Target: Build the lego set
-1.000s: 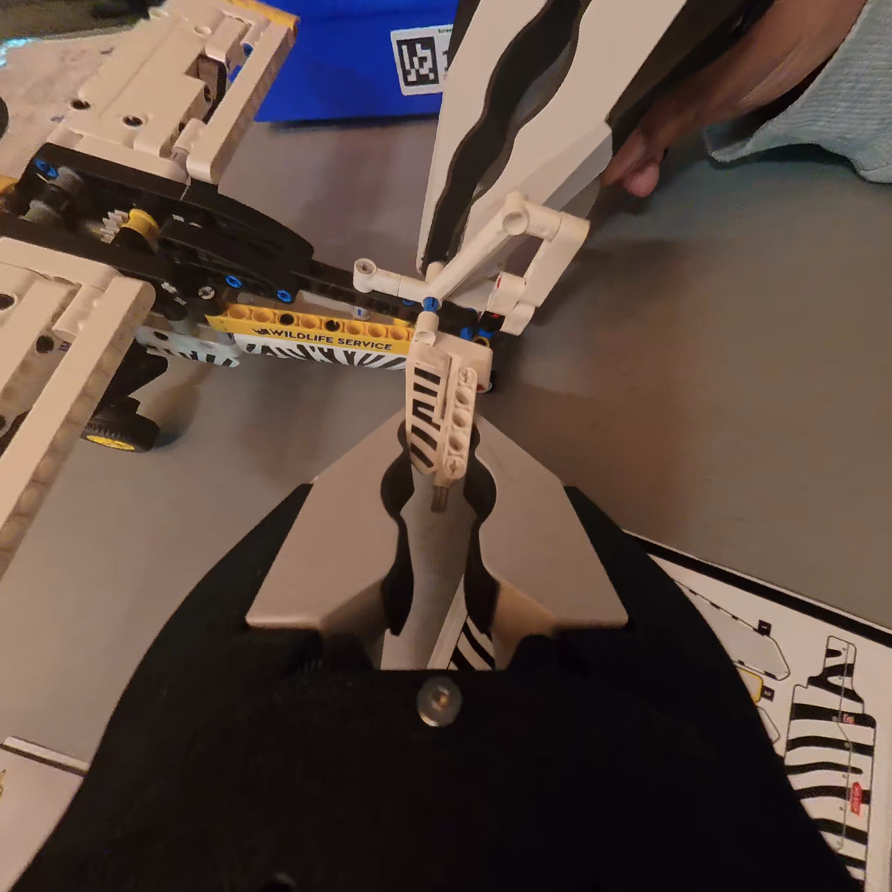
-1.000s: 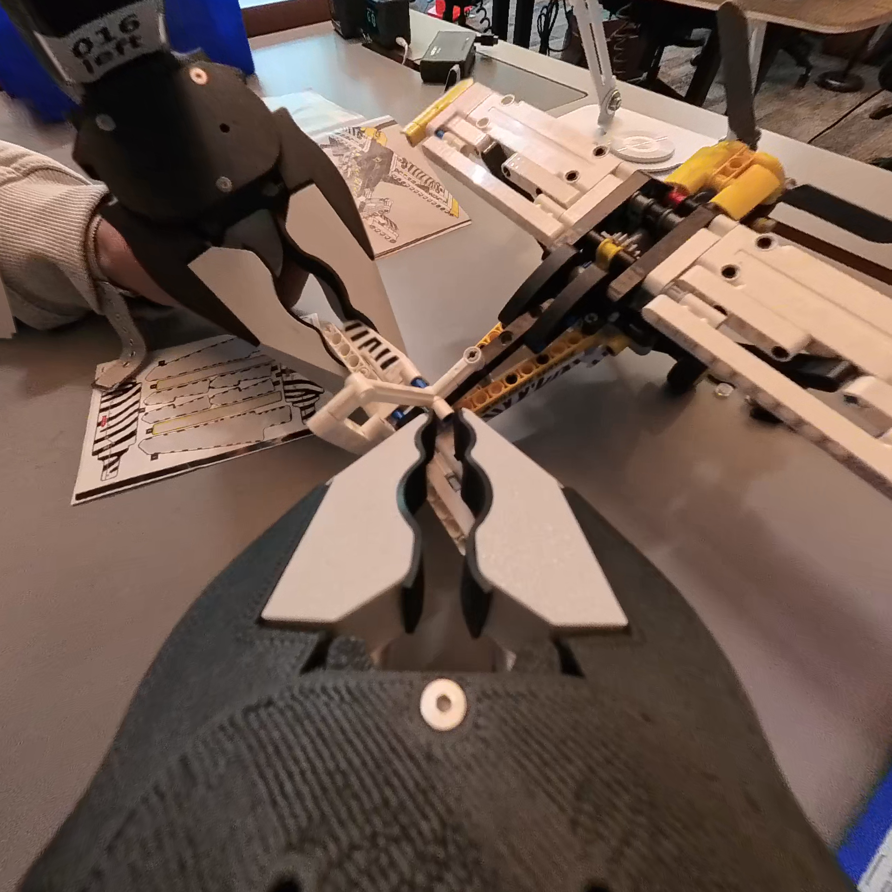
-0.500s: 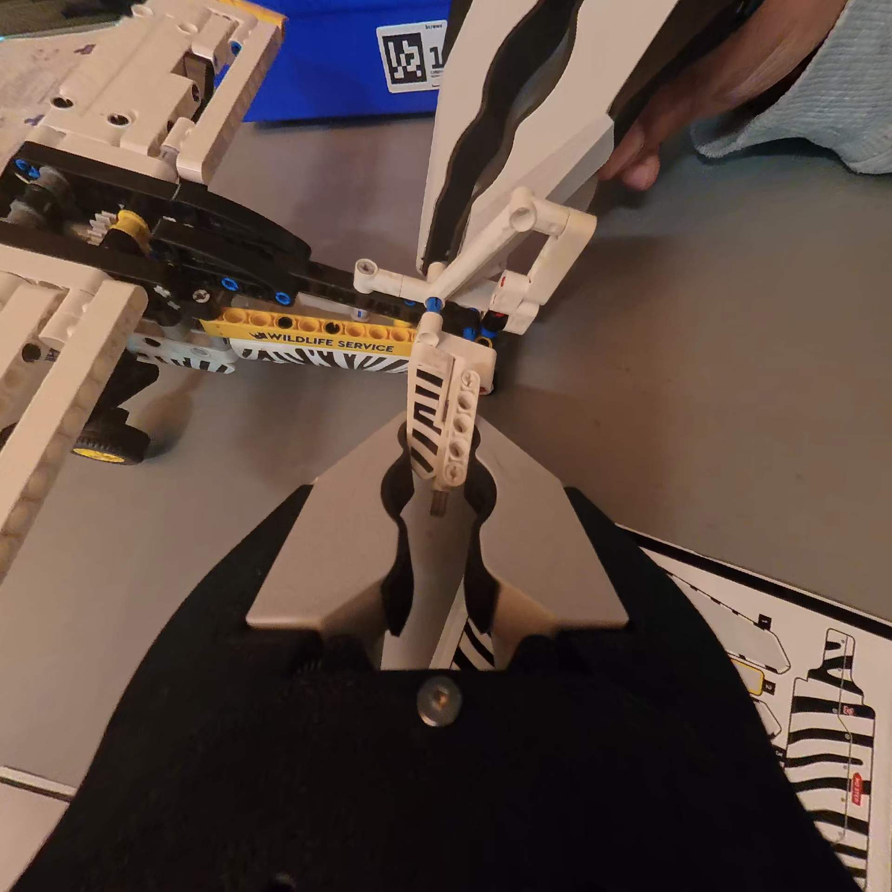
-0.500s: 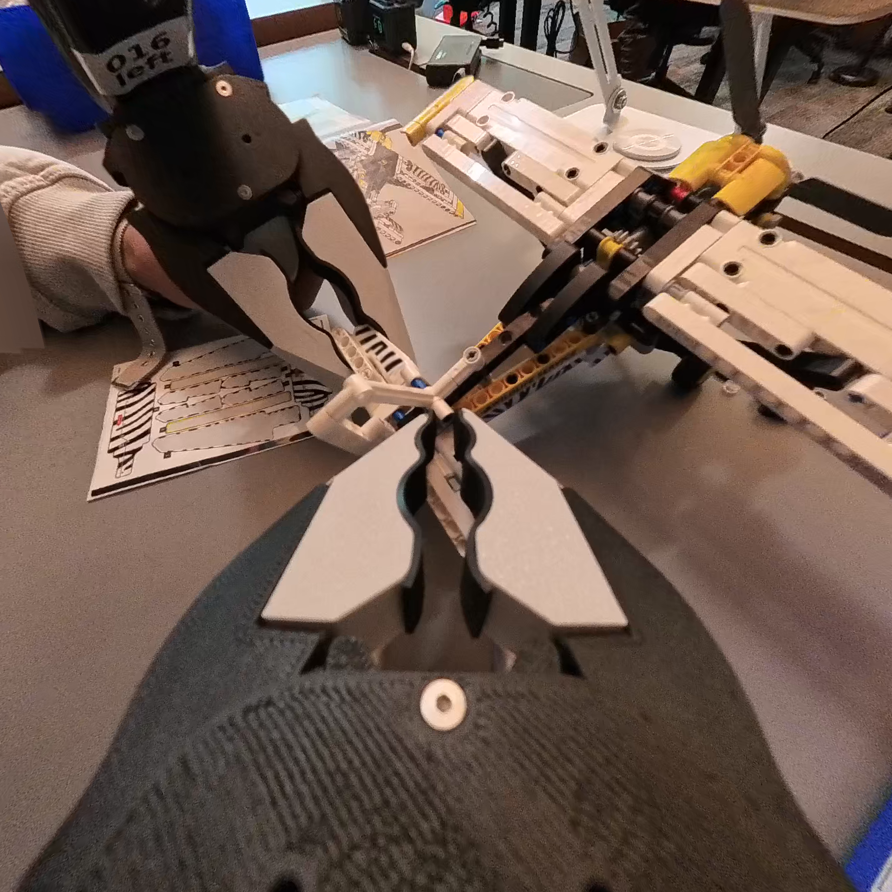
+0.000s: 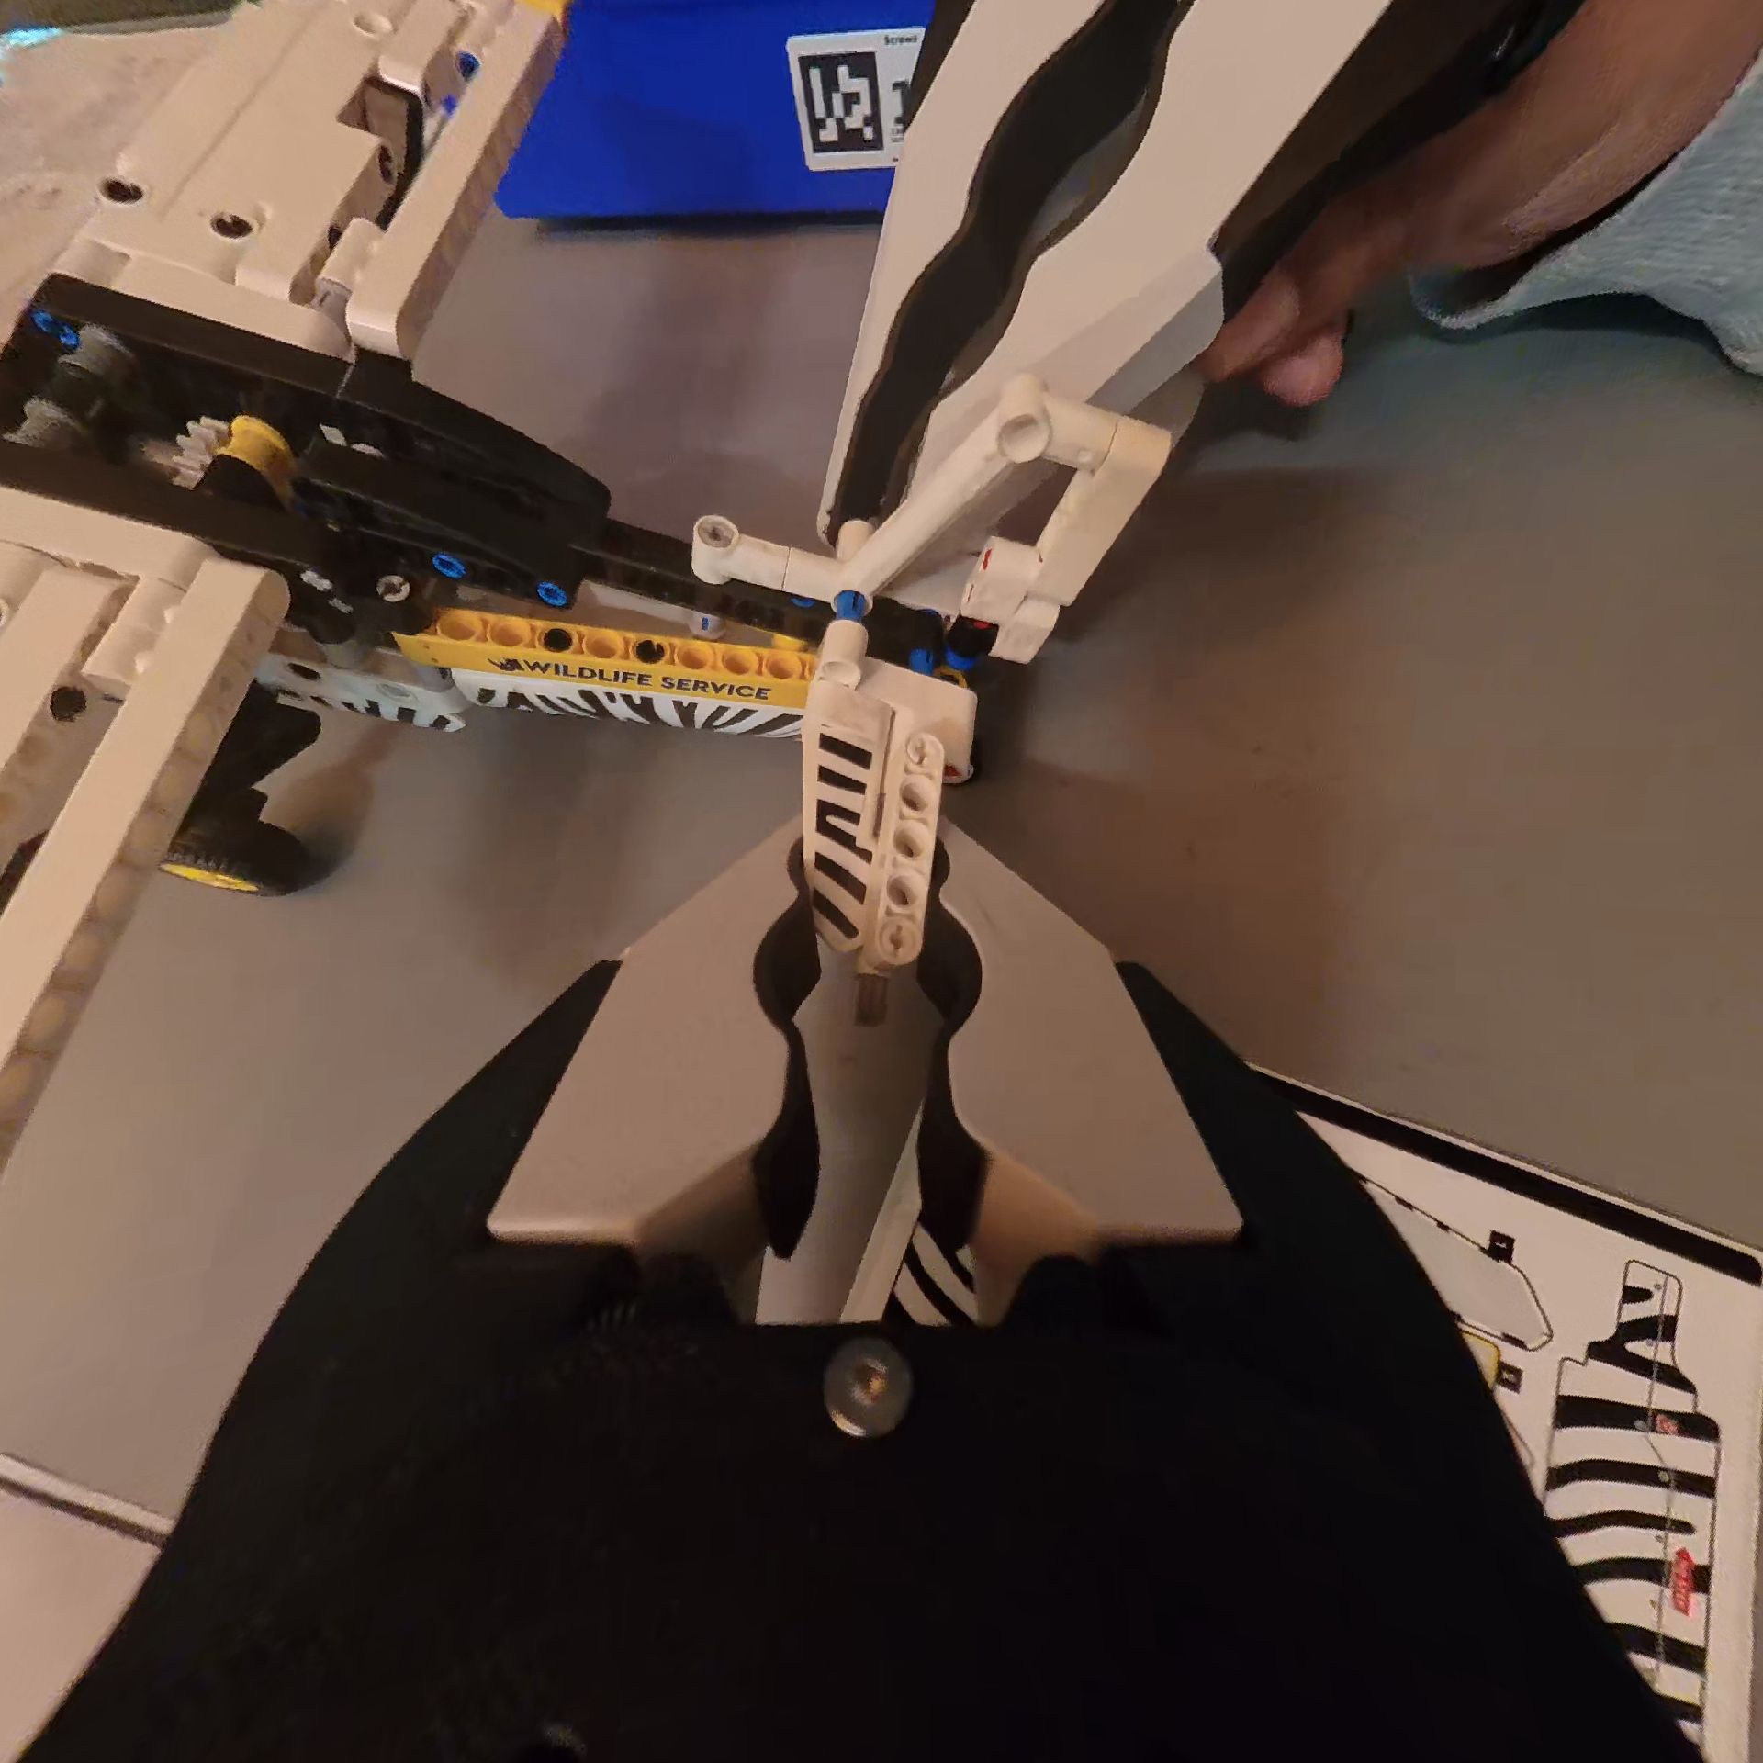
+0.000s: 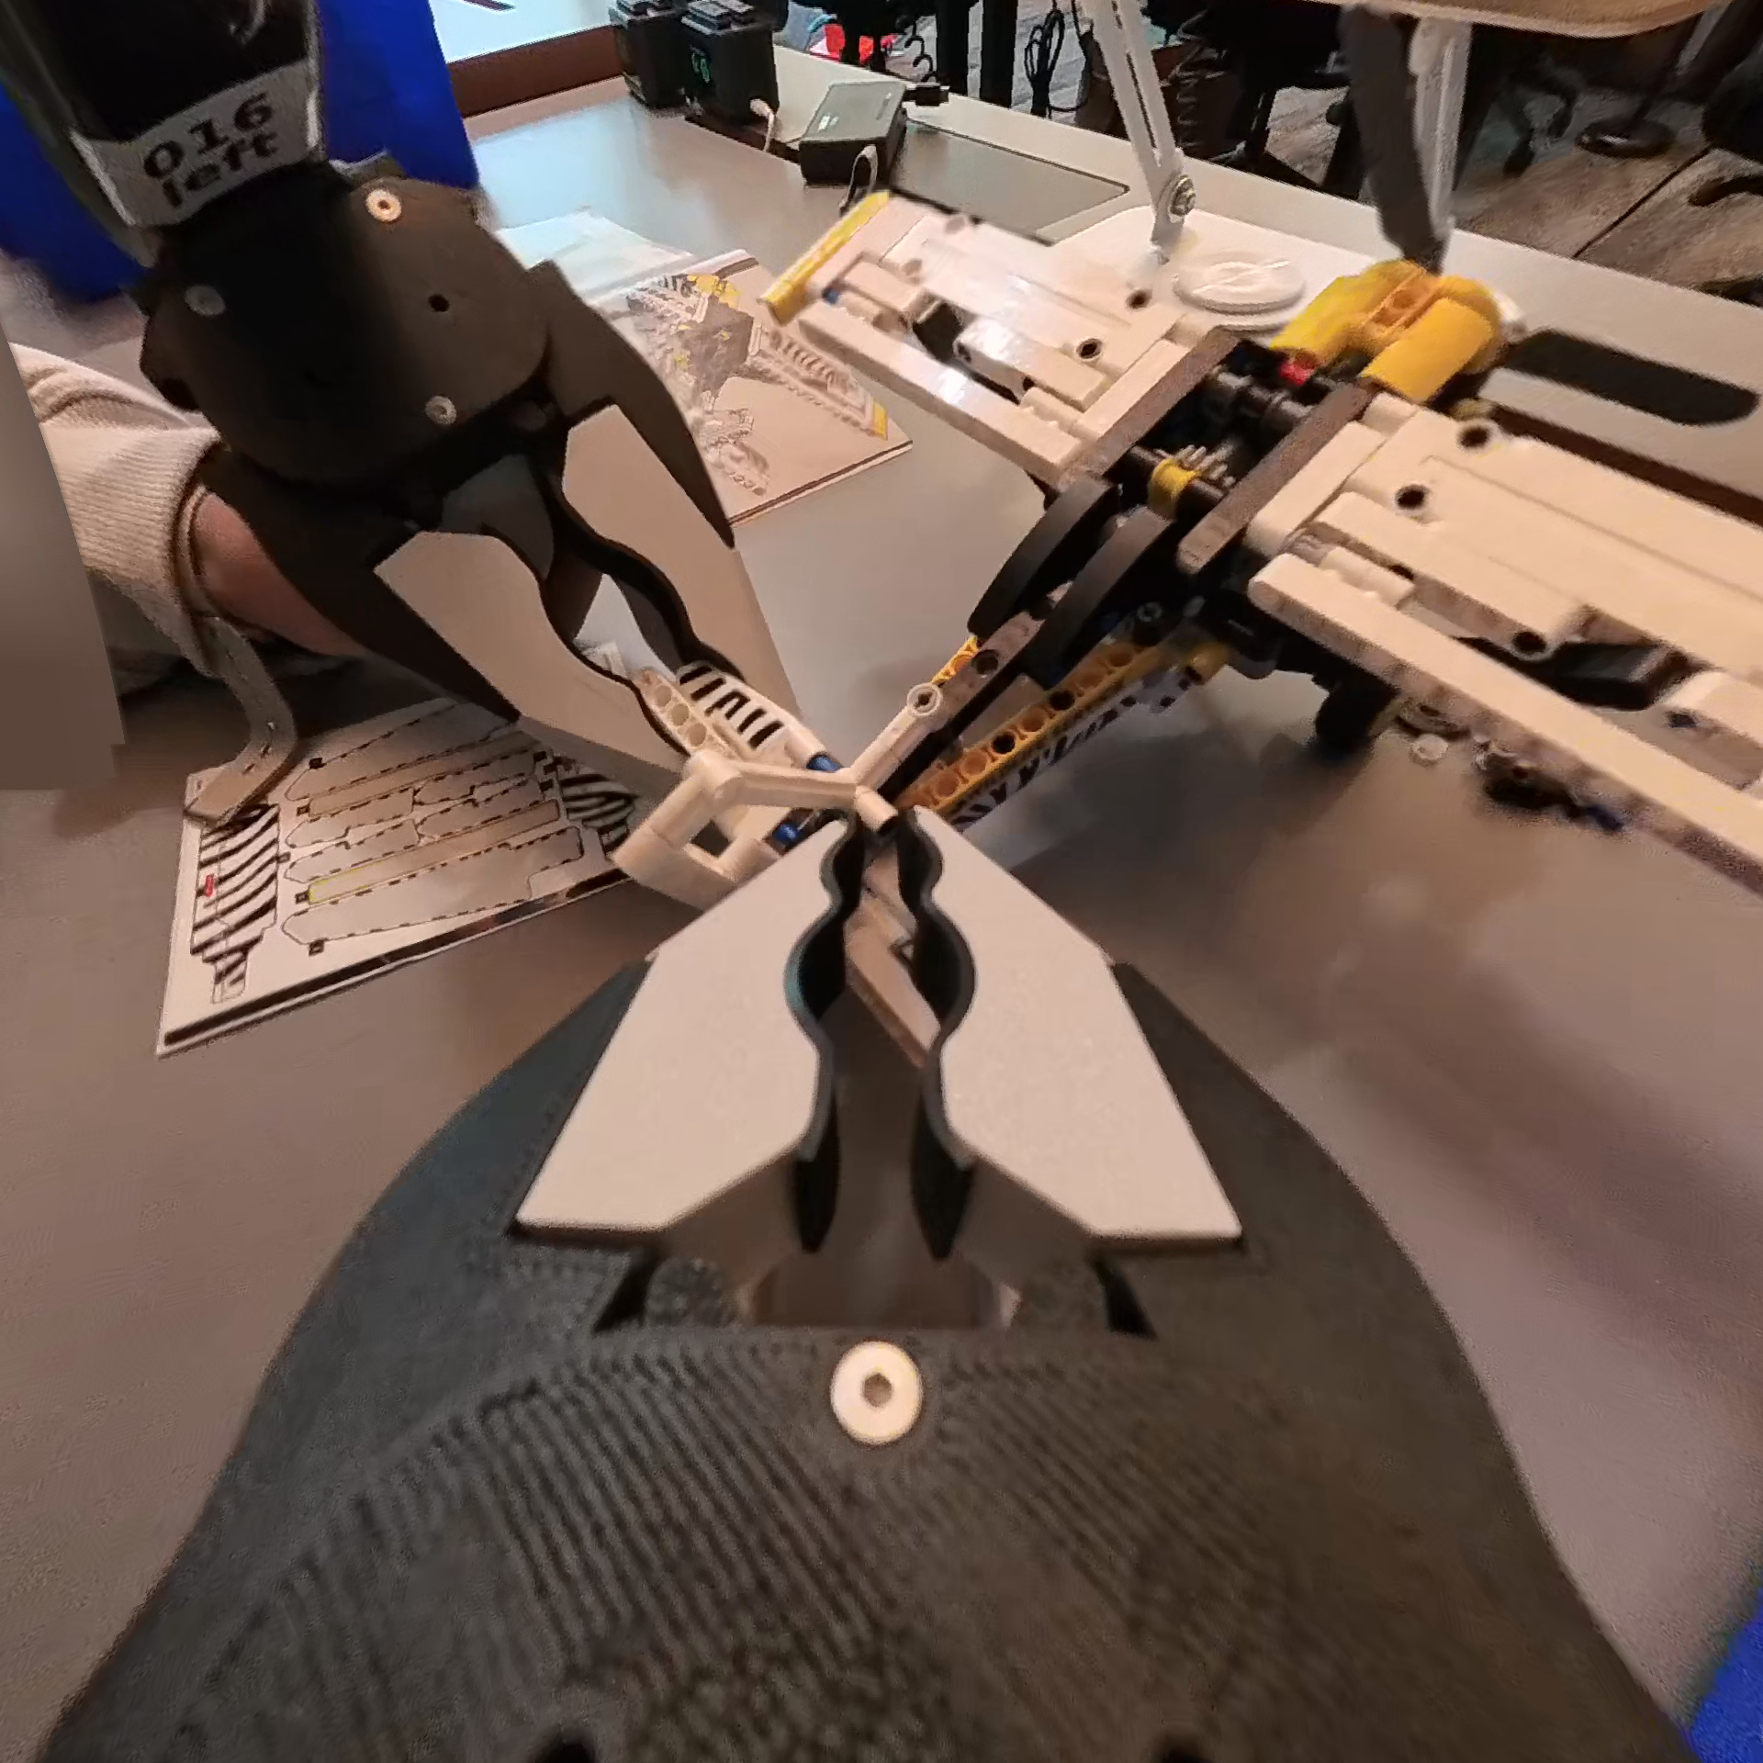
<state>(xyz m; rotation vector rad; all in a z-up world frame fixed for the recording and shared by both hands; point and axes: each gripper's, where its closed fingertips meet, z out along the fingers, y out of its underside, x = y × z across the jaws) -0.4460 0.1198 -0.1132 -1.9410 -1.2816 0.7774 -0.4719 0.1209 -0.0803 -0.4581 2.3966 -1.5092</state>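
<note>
The Lego aircraft model (image 5: 611,658) lies on the grey table, with white wings, black beams and a yellow side beam above a zebra-striped panel. My left gripper (image 5: 868,873) is shut on a white zebra-striped panel (image 5: 859,811) joined to the model's tail end. My right gripper (image 6: 878,835) is shut on a white beam (image 6: 892,954) of the white tail frame (image 6: 725,792). In the left wrist view the right gripper (image 5: 854,529) comes down from above onto that frame (image 5: 1049,448). The right wrist view shows the left gripper (image 6: 711,725) at the upper left and the model (image 6: 1049,725) stretching to the right.
A sticker sheet (image 5: 1622,1431) lies on the table at the right, and shows in the right wrist view (image 6: 382,859) under the left gripper. An instruction booklet (image 6: 763,382) lies behind. A blue bin (image 5: 687,105) stands at the back. A white lamp base (image 6: 1235,281) stands behind the wing. The grippers' ends are close to 5 centimetres from one another.
Both grippers keep their grips on the tail parts. The views have shifted only slightly; the model and the tail assembly stay almost in the same place.
</note>
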